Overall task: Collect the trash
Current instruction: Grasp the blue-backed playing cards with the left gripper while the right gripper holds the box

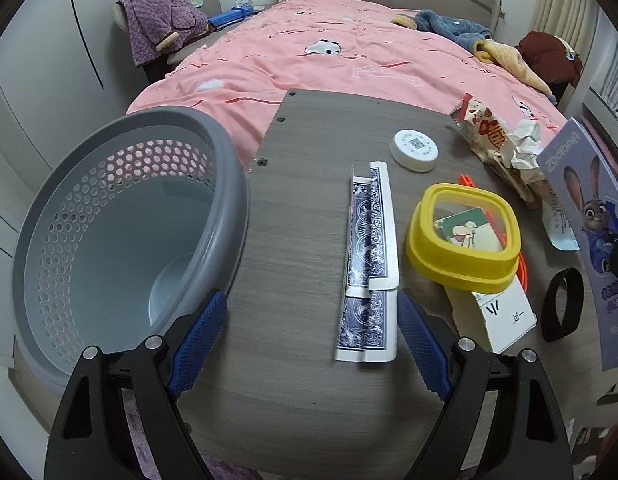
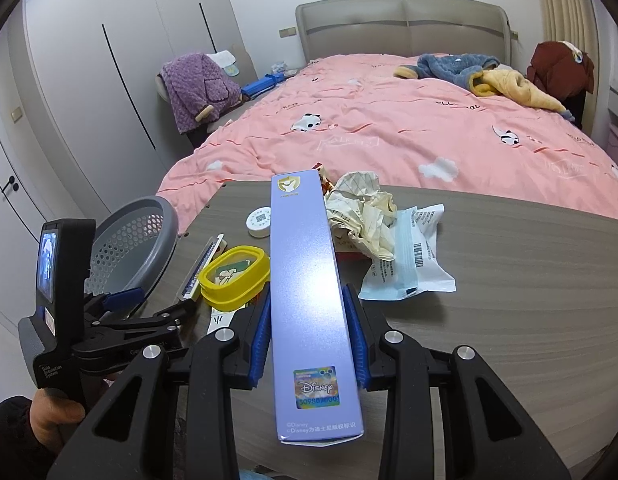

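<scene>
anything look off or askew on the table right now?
Yes. The grey basket is tipped, its mouth facing sideways beside the left gripper. The playing-card box lies torn open and flattened. Crumpled paper sits heaped by the far edge. The right gripper clamps the purple Disney box.

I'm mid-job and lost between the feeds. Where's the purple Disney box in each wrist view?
Left wrist: purple box at the far right edge, showing its Zootopia rabbit face, right of the yellow tub.
Right wrist: box at centre, running away from the camera, clamped between the right gripper's blue pads.
Shared landmark: the yellow tub, left of the box in both.
</scene>
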A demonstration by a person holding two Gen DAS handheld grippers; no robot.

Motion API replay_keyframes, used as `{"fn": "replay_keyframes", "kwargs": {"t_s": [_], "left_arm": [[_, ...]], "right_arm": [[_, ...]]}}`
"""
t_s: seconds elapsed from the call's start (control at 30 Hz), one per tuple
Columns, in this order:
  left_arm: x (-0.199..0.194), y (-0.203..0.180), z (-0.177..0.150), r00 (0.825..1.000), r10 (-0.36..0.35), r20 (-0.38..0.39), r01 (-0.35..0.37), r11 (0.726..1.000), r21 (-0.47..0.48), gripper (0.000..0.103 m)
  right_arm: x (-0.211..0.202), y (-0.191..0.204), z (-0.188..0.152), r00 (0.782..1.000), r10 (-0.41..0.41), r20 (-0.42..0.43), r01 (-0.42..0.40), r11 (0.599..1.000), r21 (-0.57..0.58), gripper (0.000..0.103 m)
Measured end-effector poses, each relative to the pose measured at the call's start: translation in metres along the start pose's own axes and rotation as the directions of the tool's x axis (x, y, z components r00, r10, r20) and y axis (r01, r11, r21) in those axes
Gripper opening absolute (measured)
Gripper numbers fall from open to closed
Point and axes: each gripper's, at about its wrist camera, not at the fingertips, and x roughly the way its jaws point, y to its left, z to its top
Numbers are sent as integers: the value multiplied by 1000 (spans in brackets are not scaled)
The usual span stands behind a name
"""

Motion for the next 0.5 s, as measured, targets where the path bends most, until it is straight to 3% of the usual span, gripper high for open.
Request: {"fn": "replay_keyframes", "kwargs": {"t_s": [0.43,0.5], "left_arm": [[15,-15,16,1000,-2,27,1,999,51,82],[17,-16,17,1000,-9,29,8,998,59,76]], "right_arm": [[5,-6,-1,1000,12,-7,-12,1000,17,33],[5,-7,-1,1000,12,-7,-12,1000,19,33]]}}
